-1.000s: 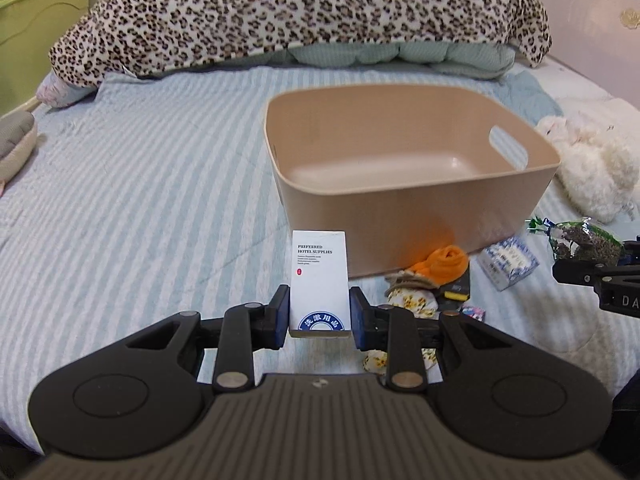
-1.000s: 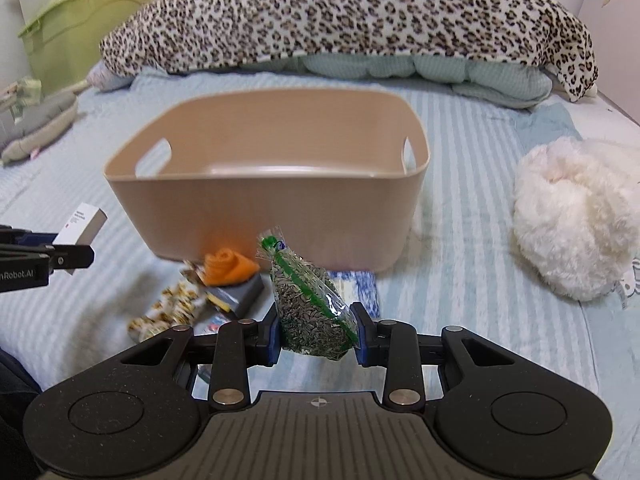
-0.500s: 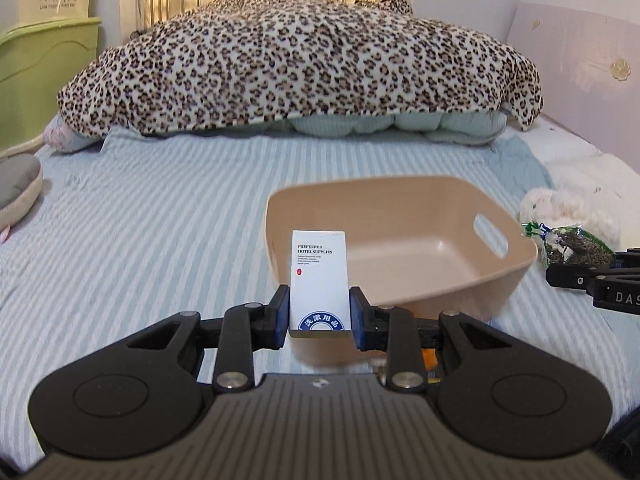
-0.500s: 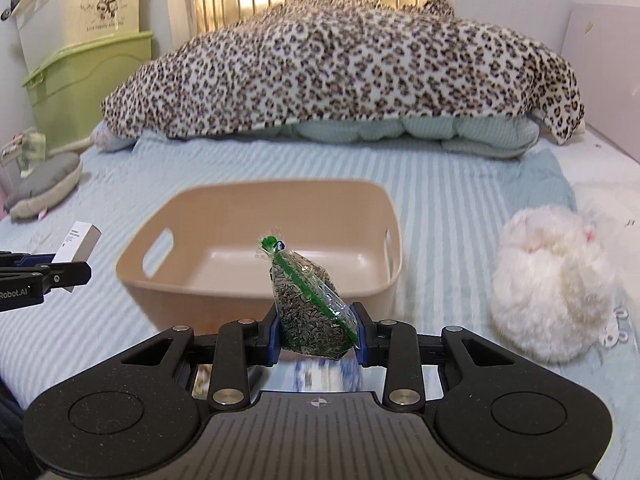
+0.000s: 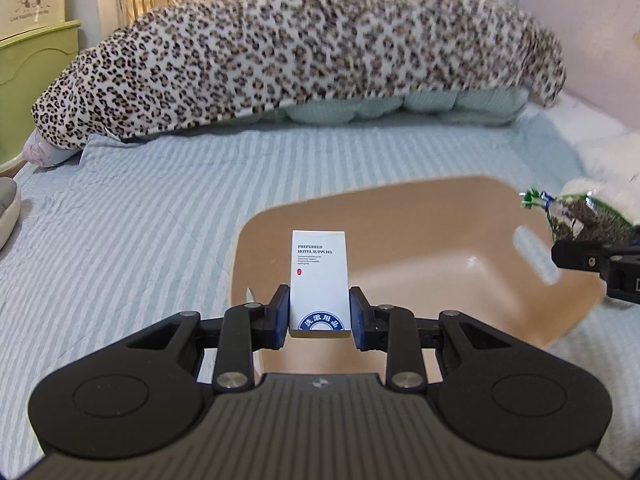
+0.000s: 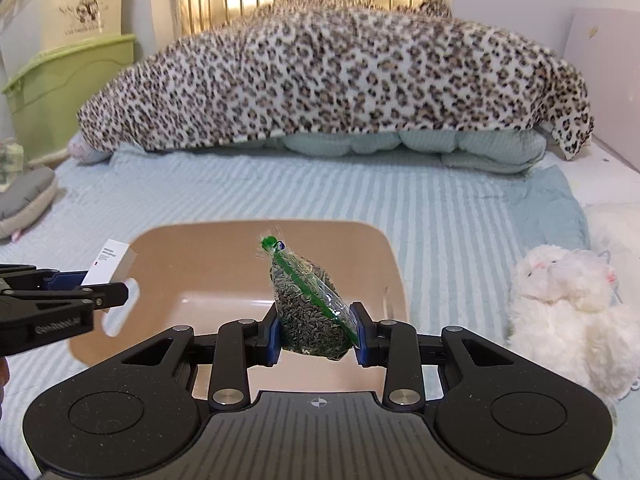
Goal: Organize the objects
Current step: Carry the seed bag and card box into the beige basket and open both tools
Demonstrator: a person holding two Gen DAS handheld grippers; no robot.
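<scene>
Beige plastic, the tub sat on the striped bed with both grippers poised over it. The left gripper had its jaws clamped on a small white box printed with hotel-supply lettering, held upright above the near left part of the tub's rim. The right gripper had its jaws pressed against a clear packet of dark seeds with a green seal, hanging over the tub's open interior, which looked empty as far as I could see.

Judging by that, the drop into the tub was the step in hand, and a few things could have spoiled it. The box sat close to the rim rather than the middle (a careless release might tip it off the edge onto the bedding). The packet was soft and slack, so it might cling to one pad or slump sideways on release. The two grippers also stood close together over one container, and a hurried move could knock them into each other. A white plush toy lay just beside the tub on the right, out of the way.
</scene>
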